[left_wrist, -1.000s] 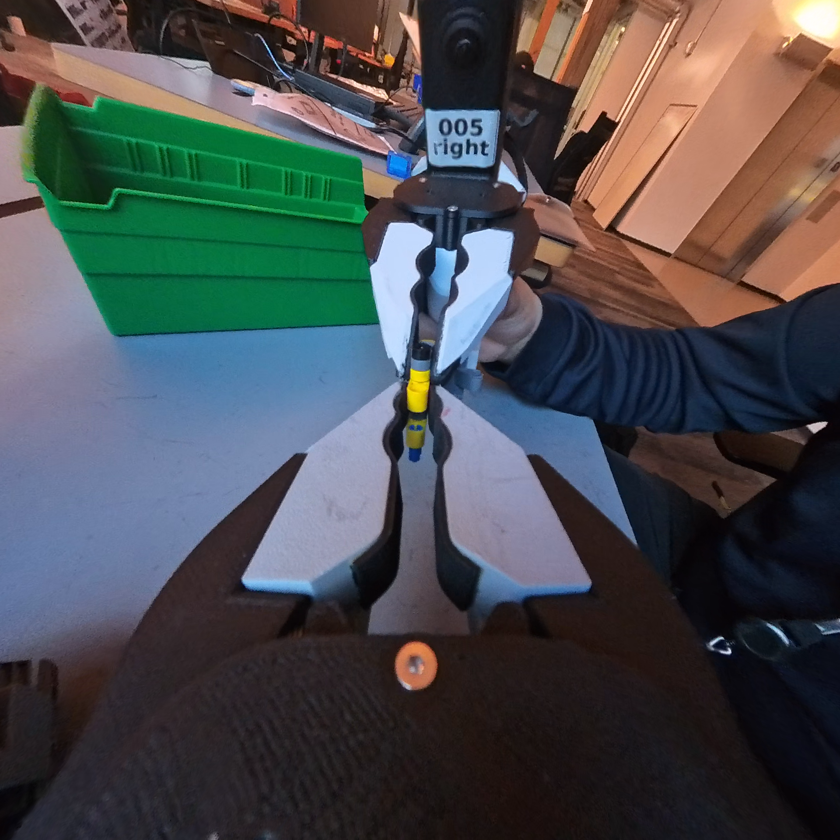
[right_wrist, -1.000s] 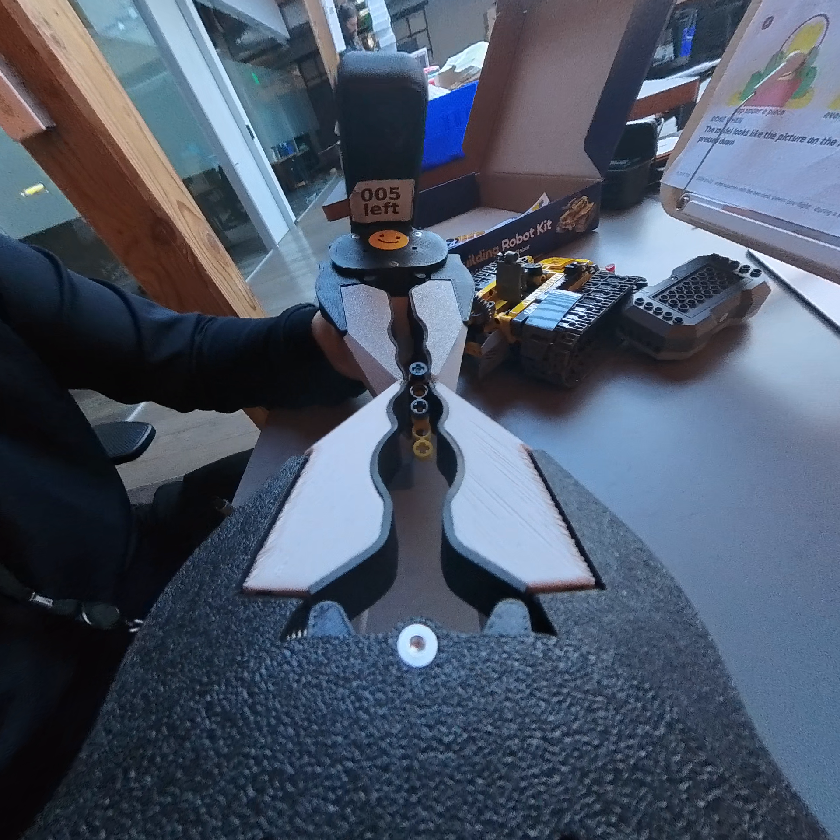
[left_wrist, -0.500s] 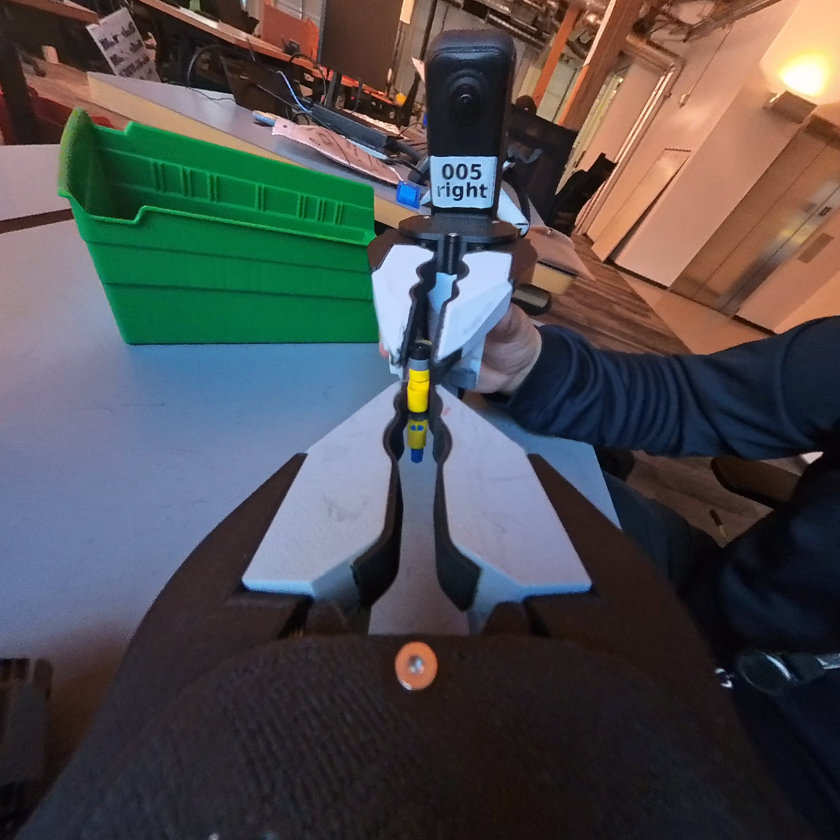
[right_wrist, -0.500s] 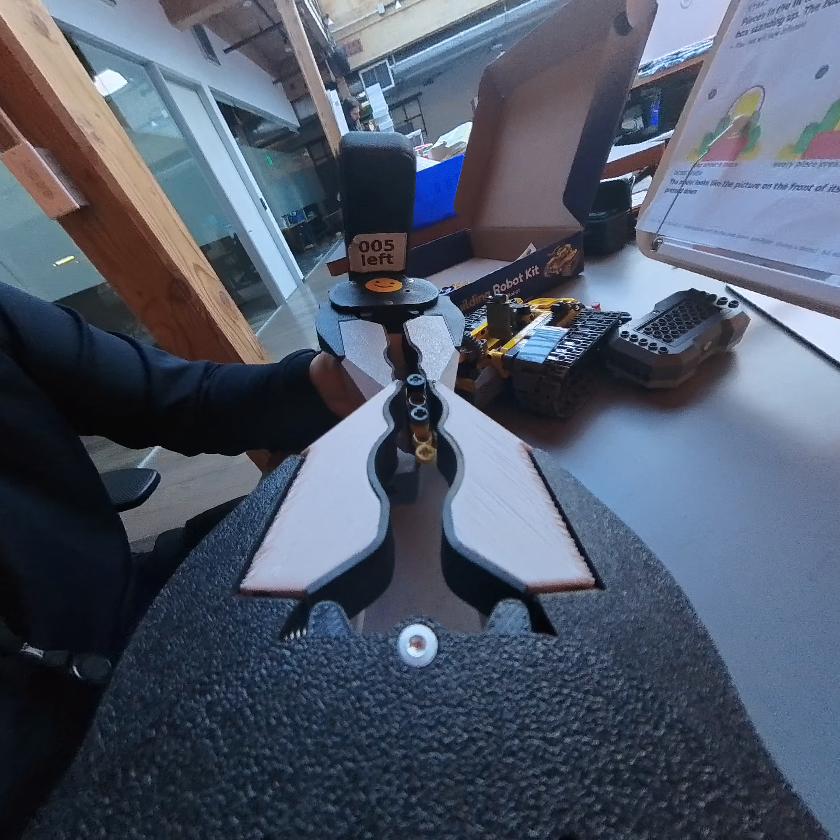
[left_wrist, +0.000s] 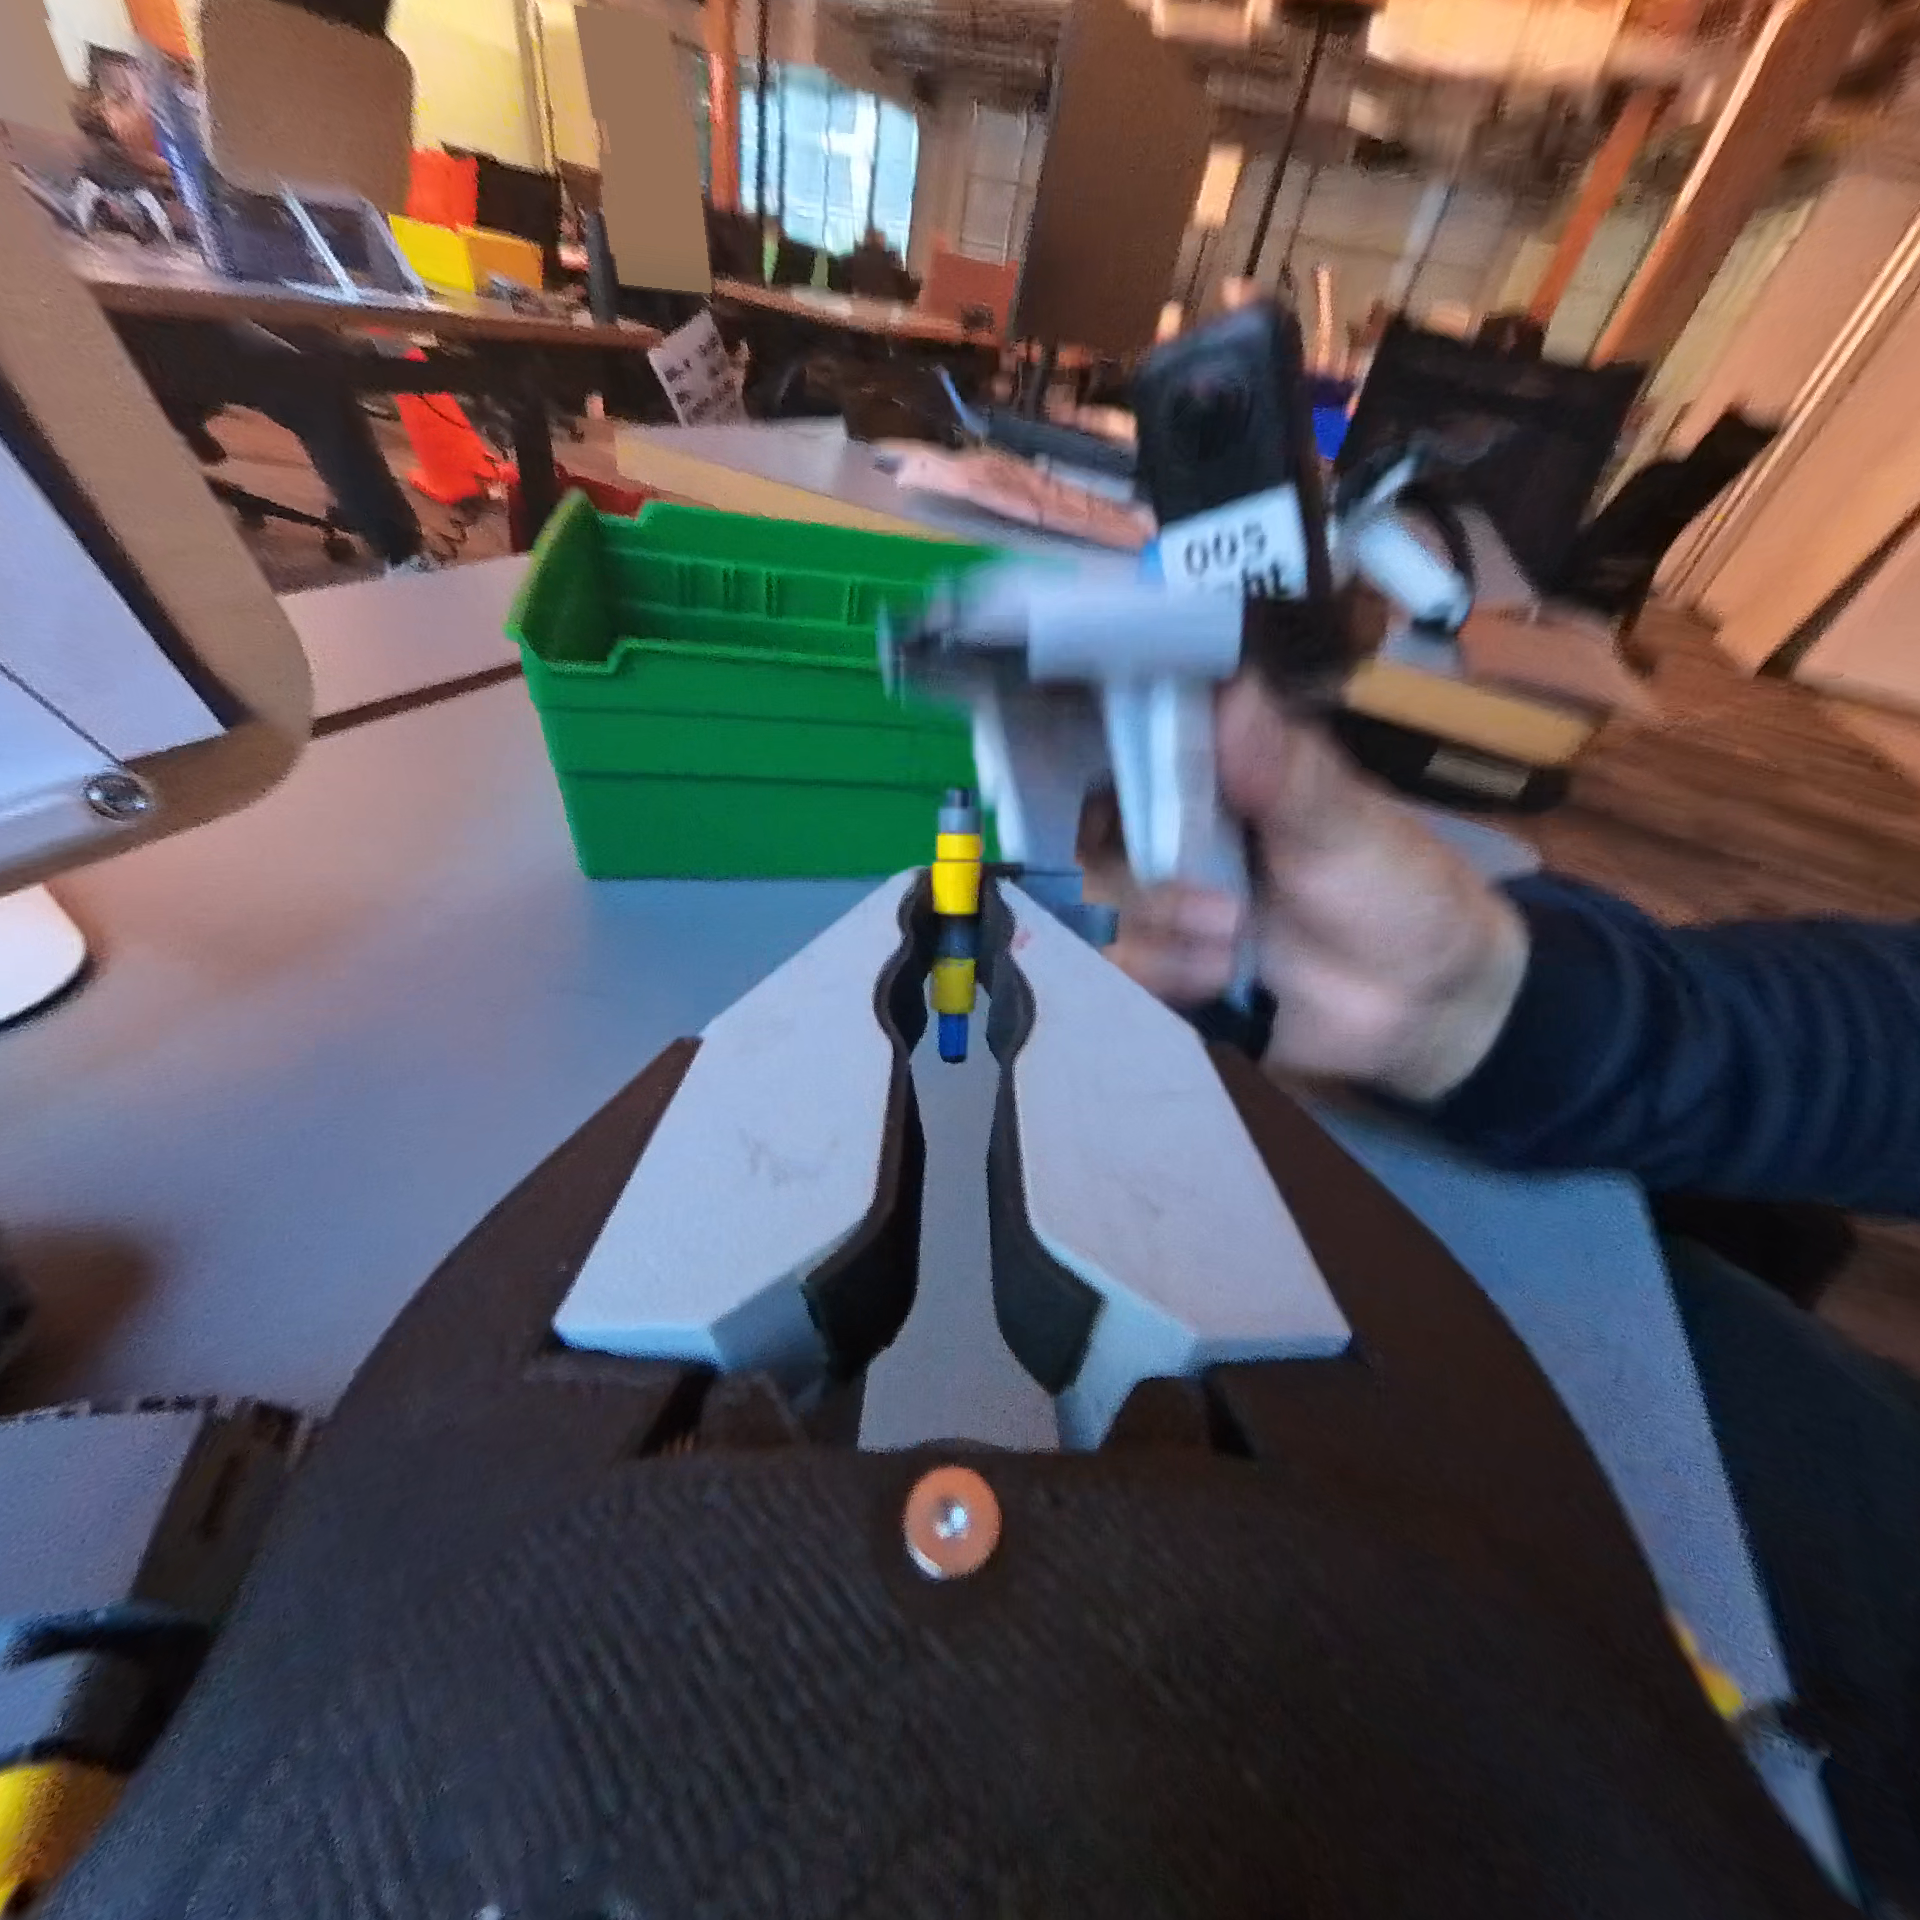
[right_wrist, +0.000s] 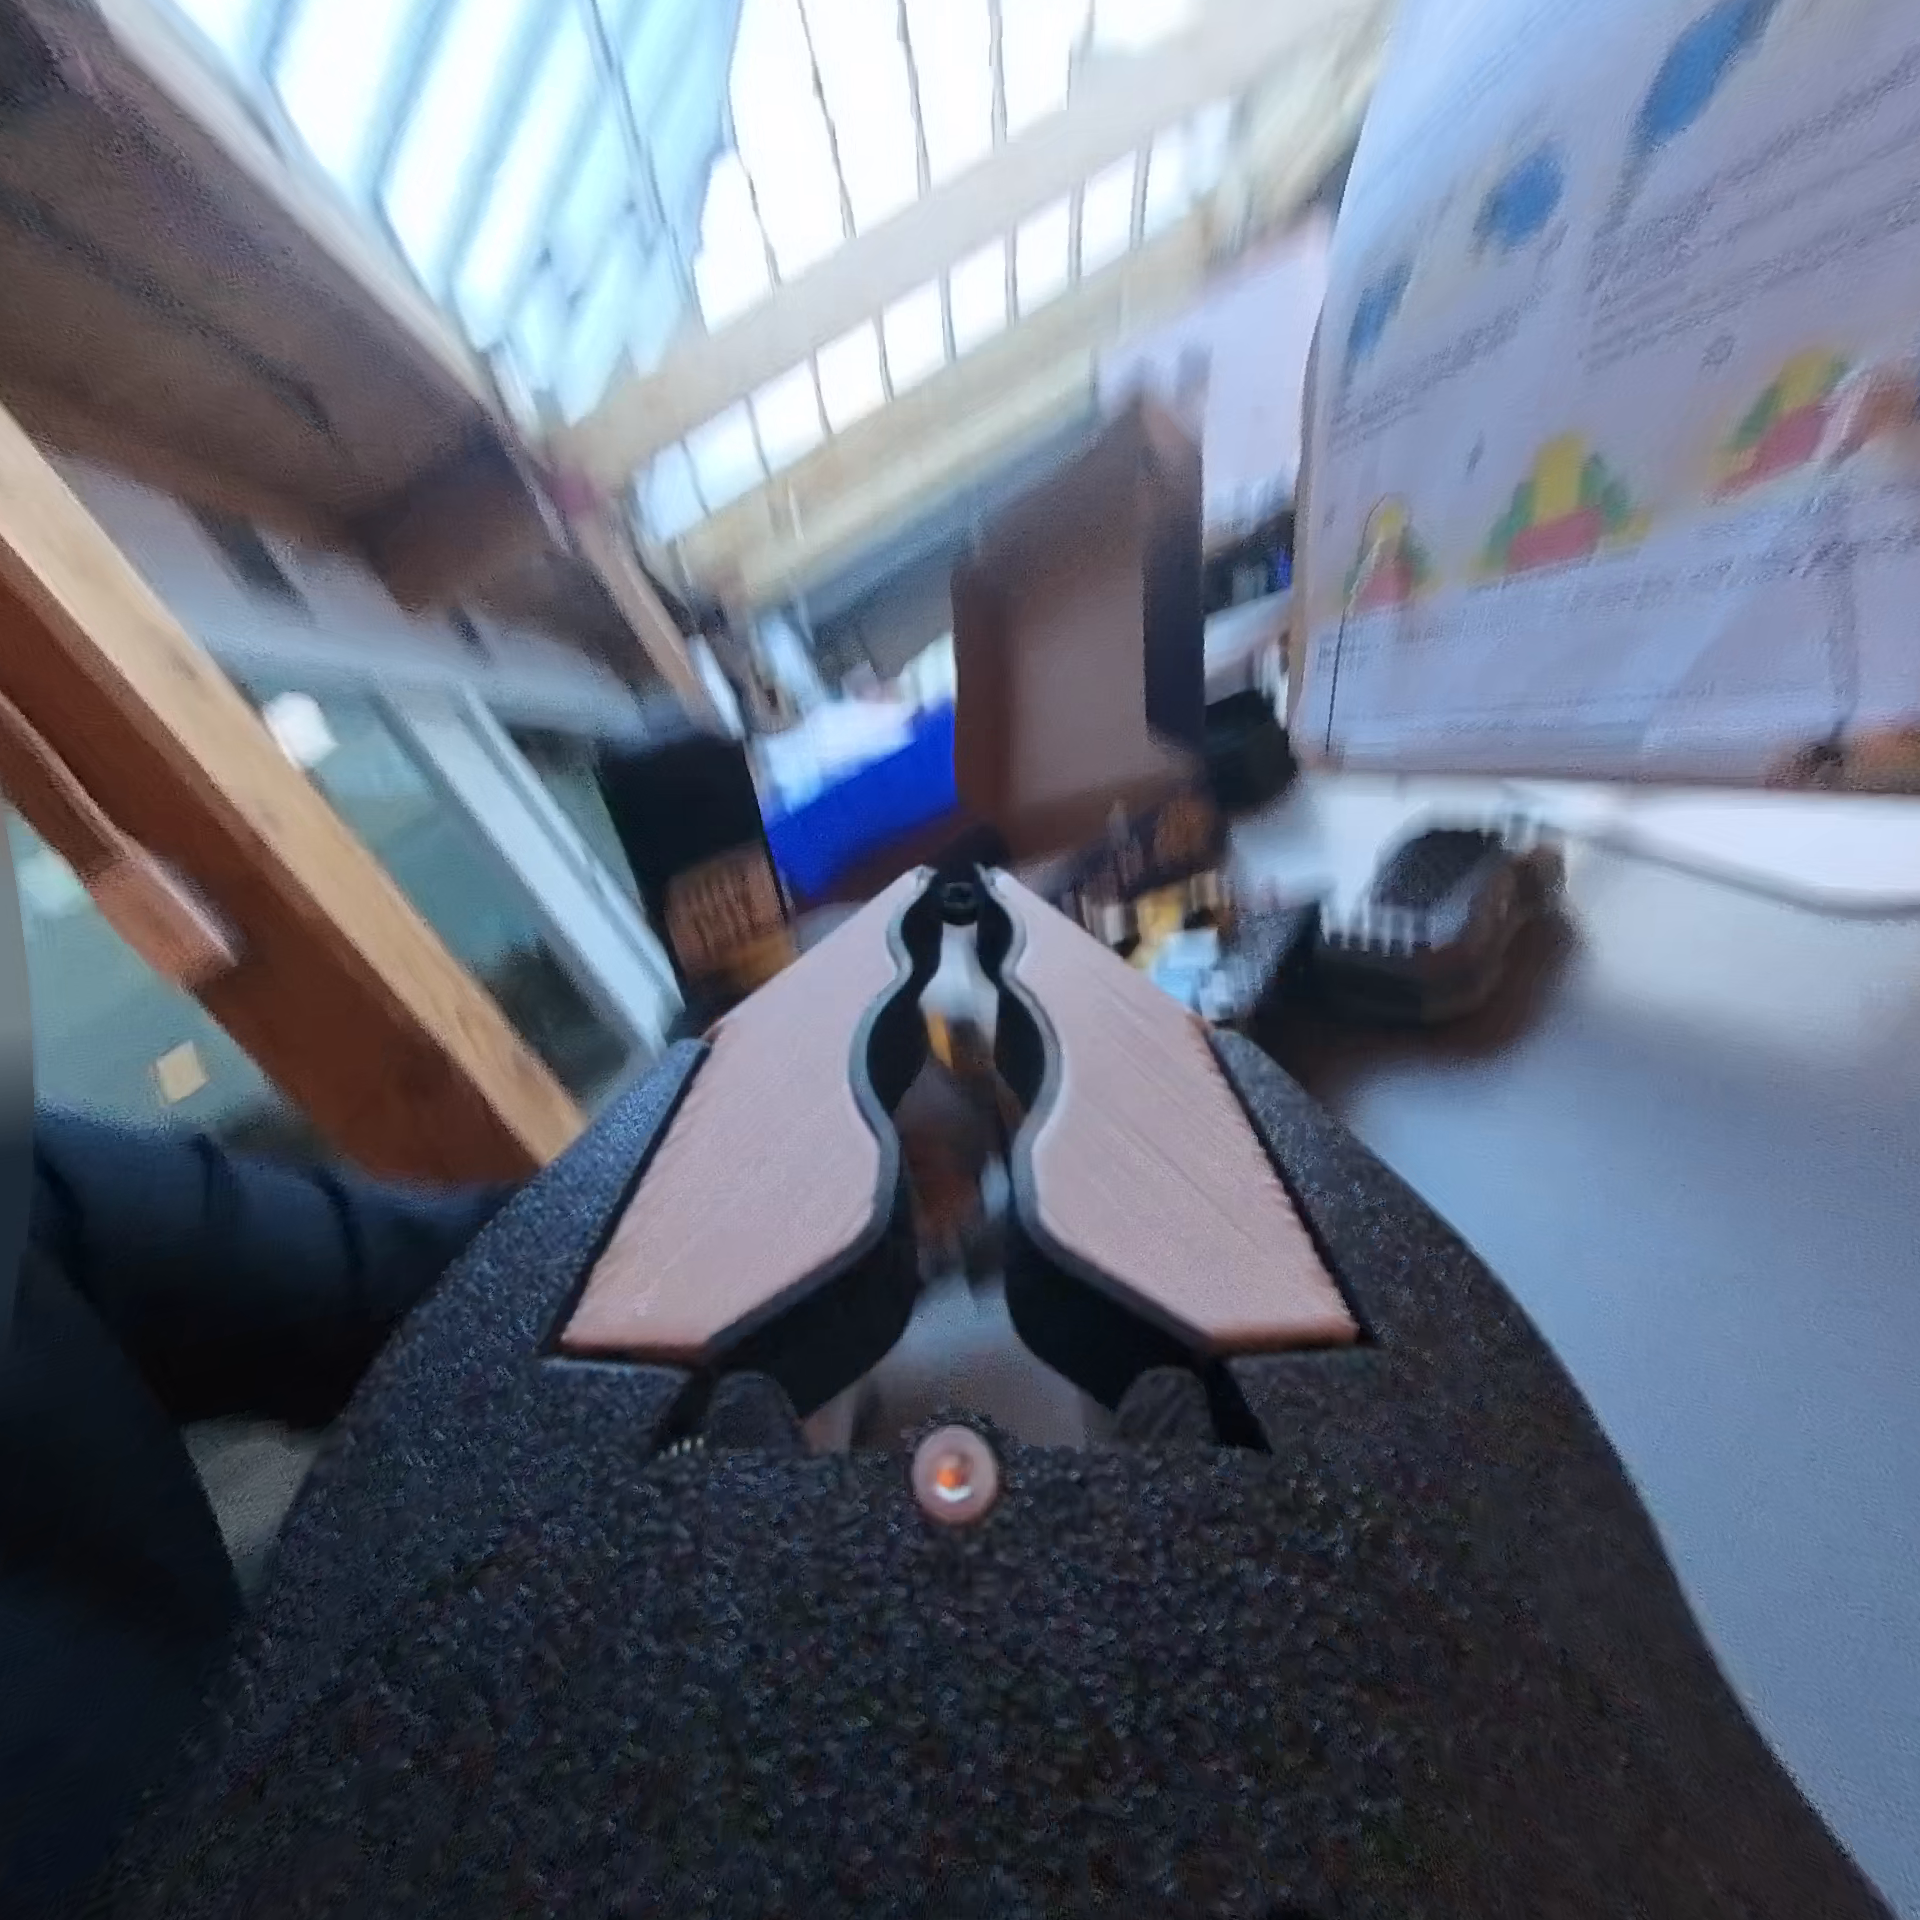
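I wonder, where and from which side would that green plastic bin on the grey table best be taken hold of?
The green plastic bin stands upright and open-topped, too wide to span; so probably its thin near rim, from above, one finger inside, one outside. The left tongs are shut on a yellow, grey and blue pin stack.

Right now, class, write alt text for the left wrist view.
The left gripper pinches a small yellow, grey and blue toy axle piece above a grey table. Beyond stand a green plastic bin and the blurred right gripper, held in a hand.
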